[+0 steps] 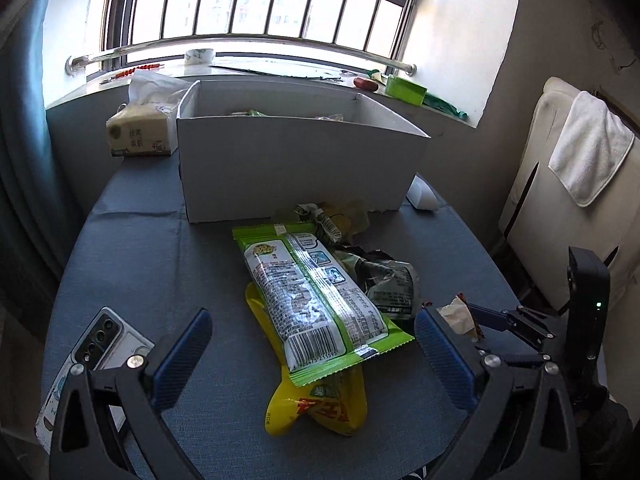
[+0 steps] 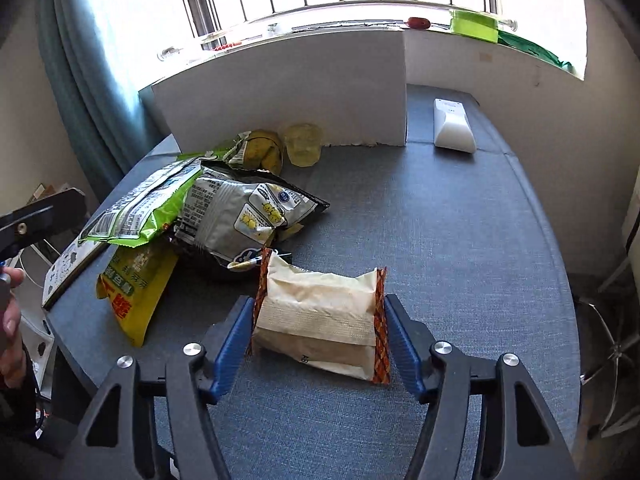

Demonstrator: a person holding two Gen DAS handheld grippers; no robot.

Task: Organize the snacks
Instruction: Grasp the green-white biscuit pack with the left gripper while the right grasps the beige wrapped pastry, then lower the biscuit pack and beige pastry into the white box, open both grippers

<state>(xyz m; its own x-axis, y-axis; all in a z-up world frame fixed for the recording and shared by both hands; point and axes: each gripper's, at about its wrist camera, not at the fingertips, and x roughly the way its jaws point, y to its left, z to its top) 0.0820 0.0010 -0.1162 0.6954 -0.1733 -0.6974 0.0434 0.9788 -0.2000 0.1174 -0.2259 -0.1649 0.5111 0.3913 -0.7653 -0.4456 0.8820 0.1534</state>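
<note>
Left gripper [image 1: 314, 354] is held wide apart in the left wrist view, with nothing between its blue pads; it is poised over the near end of the green snack bag [image 1: 316, 300], which lies across a yellow bag [image 1: 320, 412] in the pile just in front of the white box [image 1: 296, 164]; a grey bag [image 1: 384, 280] is seen beside the green one, and a phone [image 1: 108, 344] lies well to the left of the pile; some packets can already be made out inside the box.

Right gripper [image 2: 320, 332] is seen in the right wrist view closed against both crimped ends of the cream snack packet [image 2: 320, 316], which sits apart from the pile, well in front of the box [image 2: 288, 92]; a white remote [image 2: 454, 128] lies beside the box's right corner; the step in hand is judged to be the pick-up of this packet; next, a lift clear of the blue tablecloth [image 2: 460, 240] and a carry over the box's front wall would be called for.
</note>
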